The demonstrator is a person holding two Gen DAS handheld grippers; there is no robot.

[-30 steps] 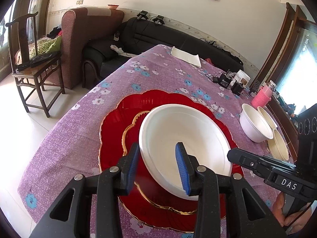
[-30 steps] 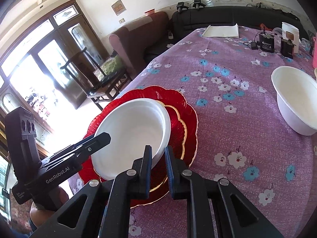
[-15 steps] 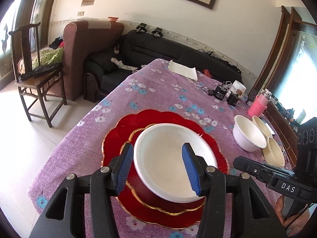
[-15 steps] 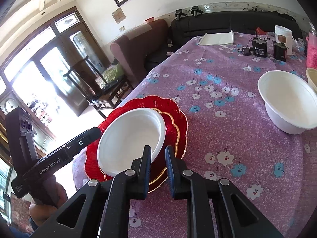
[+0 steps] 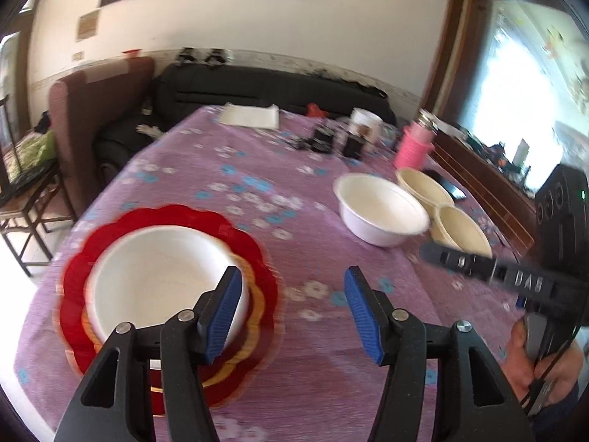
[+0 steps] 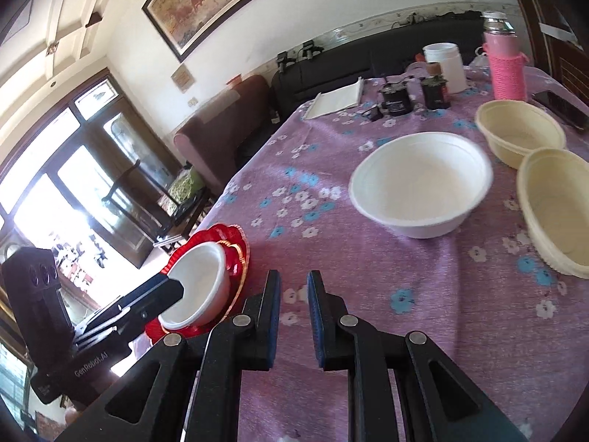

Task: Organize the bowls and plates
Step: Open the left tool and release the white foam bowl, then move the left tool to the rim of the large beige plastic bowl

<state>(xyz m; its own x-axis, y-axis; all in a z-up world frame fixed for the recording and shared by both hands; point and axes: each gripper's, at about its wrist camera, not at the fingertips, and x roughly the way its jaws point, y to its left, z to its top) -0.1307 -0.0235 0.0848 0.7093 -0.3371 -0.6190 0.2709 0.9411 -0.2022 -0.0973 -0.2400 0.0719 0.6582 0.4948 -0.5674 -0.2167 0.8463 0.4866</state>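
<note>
The left gripper (image 5: 292,311) hangs above the purple flowered cloth (image 5: 257,169) with its blue-padded jaws spread wide and nothing between them; its left pad overlaps the near rim of a white bowl (image 5: 158,276) in the view, but whether it touches cannot be told. That bowl sits in a small gold-edged red plate (image 5: 257,305), which lies on a larger scalloped red plate (image 5: 165,217) at the near left edge of the table. The left wrist view is smeared by motion. The right gripper (image 6: 293,313) is also over bare cloth, its jaws parted by a narrow gap and holding nothing. Farther along the table, well apart from the red stack, stands a second white bowl (image 6: 419,184), empty and upright. Just beside it on its right are two cream bowls (image 6: 521,136), one behind the other; the nearer cream bowl (image 6: 556,210) sits close to the table's right edge. Behind them stand a pink flask (image 6: 504,62), a white jar (image 6: 443,62), some small black devices (image 6: 395,99) and a folded white sheet (image 6: 337,101) near the far end. A dark phone (image 6: 561,105) lies by the right edge. Beyond the table are a black sofa (image 5: 257,84), a brown armchair (image 5: 95,95) and a wooden chair (image 5: 22,184) at left.
</note>
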